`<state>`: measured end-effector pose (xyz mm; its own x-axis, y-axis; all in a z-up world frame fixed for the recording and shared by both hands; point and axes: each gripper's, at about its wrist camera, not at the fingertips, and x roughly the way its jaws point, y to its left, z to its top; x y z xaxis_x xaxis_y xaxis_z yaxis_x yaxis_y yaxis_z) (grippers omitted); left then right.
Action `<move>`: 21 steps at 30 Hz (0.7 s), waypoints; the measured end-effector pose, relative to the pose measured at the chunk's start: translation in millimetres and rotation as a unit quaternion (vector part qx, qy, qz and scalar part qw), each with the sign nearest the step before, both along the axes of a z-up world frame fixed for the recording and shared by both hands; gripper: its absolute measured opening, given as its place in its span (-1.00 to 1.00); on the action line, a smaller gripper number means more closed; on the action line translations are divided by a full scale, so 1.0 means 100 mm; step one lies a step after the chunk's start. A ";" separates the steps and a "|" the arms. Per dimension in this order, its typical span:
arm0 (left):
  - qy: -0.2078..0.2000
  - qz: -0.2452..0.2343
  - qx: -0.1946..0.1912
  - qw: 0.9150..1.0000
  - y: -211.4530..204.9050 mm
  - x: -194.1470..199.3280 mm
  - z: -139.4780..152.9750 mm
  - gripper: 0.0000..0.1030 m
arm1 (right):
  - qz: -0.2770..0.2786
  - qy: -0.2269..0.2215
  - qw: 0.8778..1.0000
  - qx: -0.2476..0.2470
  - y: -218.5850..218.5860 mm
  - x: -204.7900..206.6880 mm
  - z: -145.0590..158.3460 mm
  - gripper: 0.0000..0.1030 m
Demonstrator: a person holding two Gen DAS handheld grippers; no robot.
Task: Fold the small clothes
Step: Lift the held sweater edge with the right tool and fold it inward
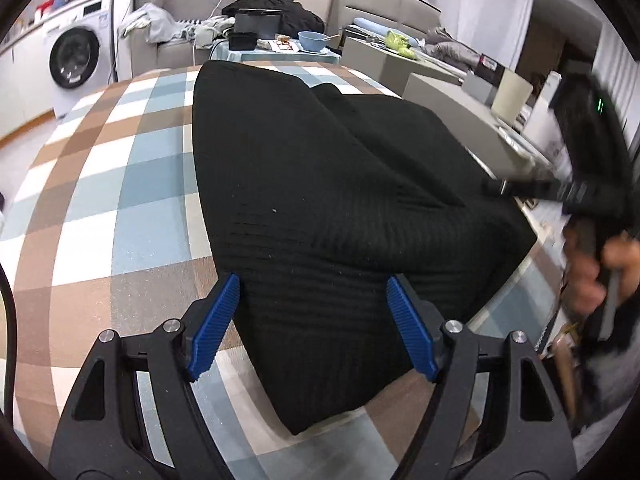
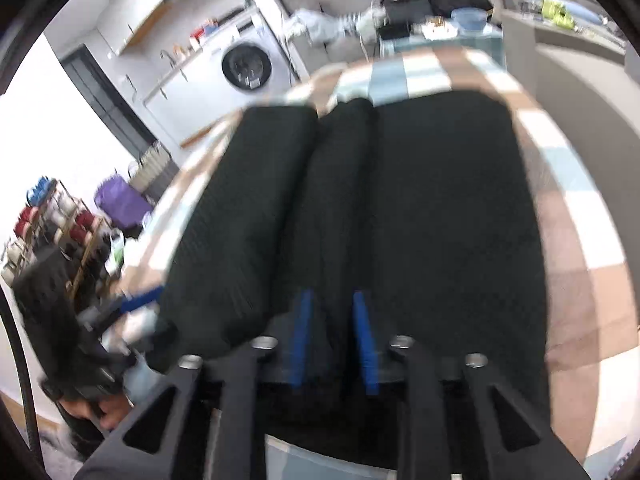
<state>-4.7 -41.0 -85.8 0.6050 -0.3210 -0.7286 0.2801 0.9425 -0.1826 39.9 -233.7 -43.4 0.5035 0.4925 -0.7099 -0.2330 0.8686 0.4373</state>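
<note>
Black garment [image 1: 320, 200] between jaws (both pairs)

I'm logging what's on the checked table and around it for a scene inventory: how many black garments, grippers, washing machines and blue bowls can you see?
Black garment on the checked table: 1
Grippers: 2, the left gripper and the right gripper
Washing machine: 1
Blue bowl: 1
Total: 5

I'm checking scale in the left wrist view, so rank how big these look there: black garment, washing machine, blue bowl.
1. black garment, by far, though nearest the camera.
2. washing machine.
3. blue bowl, smallest, but farthest away.
</note>
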 end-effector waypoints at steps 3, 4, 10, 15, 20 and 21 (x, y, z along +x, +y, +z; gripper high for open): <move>0.008 -0.003 -0.010 1.000 0.00 -0.05 0.01 0.44 | 0.027 0.005 0.998 0.048 0.08 0.07 0.06 -0.32; 0.010 0.000 -0.017 1.000 0.02 -0.04 0.01 0.44 | 0.043 0.026 0.996 0.069 0.15 0.11 -0.01 -0.21; 0.007 0.023 -0.037 0.999 0.16 -0.03 0.08 0.44 | 0.072 0.105 0.987 0.102 0.44 0.30 -0.33 -0.61; -0.005 0.037 -0.046 0.998 0.26 0.00 0.18 0.44 | 0.078 -0.005 0.991 0.104 0.28 -0.06 0.13 -0.85; 0.002 0.027 -0.034 0.999 0.19 0.08 0.15 0.44 | 0.057 0.066 0.996 0.015 0.26 -0.10 -0.24 -0.79; 0.005 0.024 -0.028 0.999 0.16 0.08 0.14 0.44 | 0.059 0.076 0.995 0.031 0.23 -0.10 -0.29 -0.79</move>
<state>3.0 -25.2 -72.2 0.6134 -0.3322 -0.7165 0.2331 0.9430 -0.2376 30.1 -210.9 -72.3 0.3286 0.5876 -0.7394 -0.2593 0.8089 0.5276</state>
